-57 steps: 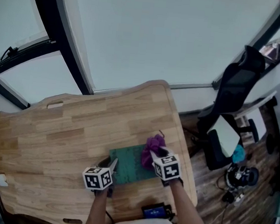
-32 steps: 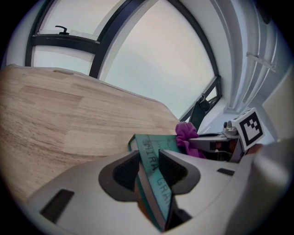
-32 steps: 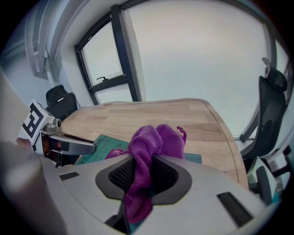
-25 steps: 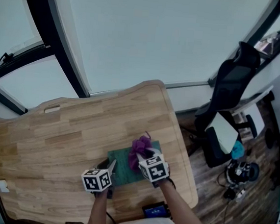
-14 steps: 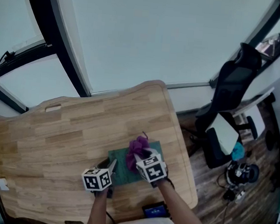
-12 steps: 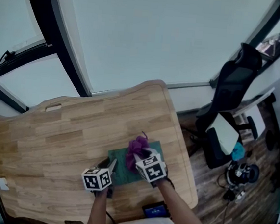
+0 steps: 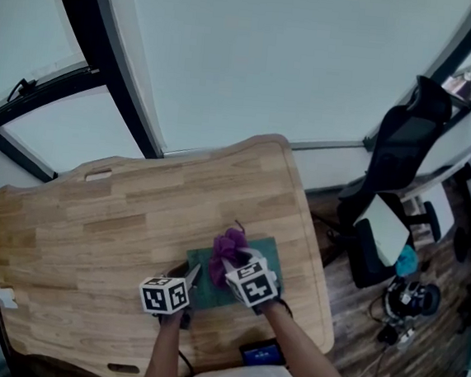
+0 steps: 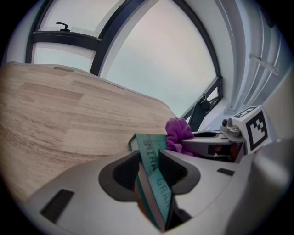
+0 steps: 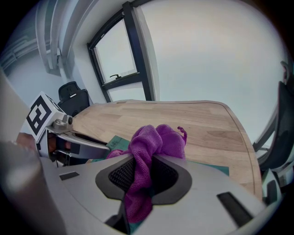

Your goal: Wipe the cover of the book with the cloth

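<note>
Green book (image 7: 271, 252) lying near the desk's (image 7: 107, 229) front right edge, left hand-held gripper (image 8: 148, 158) clamped on its spine, right hand-held gripper (image 9: 143, 170) clamped on purple cloth (image 9: 154, 137) atop the cover, bare wood left and beyond.

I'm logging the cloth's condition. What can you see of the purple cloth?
The purple cloth looks like soft microfibre, bunched into a crumpled wad with a small loop at its far edge. The right tongs are shut on its middle, a tail hanging between them. It sits over the green book; contact is unclear.
</note>
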### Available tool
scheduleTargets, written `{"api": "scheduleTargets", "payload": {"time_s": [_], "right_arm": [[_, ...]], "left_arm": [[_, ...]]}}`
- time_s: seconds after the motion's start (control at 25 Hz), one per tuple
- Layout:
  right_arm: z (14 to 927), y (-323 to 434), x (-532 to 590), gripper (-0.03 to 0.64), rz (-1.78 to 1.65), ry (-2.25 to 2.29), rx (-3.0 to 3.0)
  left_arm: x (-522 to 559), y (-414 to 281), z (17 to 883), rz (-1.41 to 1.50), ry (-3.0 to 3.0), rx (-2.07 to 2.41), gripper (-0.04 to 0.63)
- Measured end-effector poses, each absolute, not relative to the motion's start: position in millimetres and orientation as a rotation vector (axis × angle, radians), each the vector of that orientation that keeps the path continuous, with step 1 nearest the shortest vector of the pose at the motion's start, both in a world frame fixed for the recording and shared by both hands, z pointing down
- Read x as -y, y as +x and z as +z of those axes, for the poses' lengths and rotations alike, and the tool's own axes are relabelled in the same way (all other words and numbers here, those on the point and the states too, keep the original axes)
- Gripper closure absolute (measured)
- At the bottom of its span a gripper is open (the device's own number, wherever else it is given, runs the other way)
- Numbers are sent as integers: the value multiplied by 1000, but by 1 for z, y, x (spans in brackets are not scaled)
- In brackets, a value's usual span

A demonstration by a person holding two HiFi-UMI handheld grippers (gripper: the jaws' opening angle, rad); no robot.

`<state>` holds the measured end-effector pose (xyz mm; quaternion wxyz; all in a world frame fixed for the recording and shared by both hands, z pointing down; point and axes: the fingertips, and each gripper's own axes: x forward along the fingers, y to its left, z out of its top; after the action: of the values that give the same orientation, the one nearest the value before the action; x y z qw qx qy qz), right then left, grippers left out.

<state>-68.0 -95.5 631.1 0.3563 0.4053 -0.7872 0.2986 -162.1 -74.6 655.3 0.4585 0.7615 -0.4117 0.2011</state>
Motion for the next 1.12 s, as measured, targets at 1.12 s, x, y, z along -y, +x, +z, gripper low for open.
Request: {"api": "scheduleTargets", "payload": {"time_s": [1.12], "right_arm": [[630, -97, 95, 529, 666, 865, 2133]], "left_arm": [[66, -178, 647, 387, 1755, 1018, 520]]}}
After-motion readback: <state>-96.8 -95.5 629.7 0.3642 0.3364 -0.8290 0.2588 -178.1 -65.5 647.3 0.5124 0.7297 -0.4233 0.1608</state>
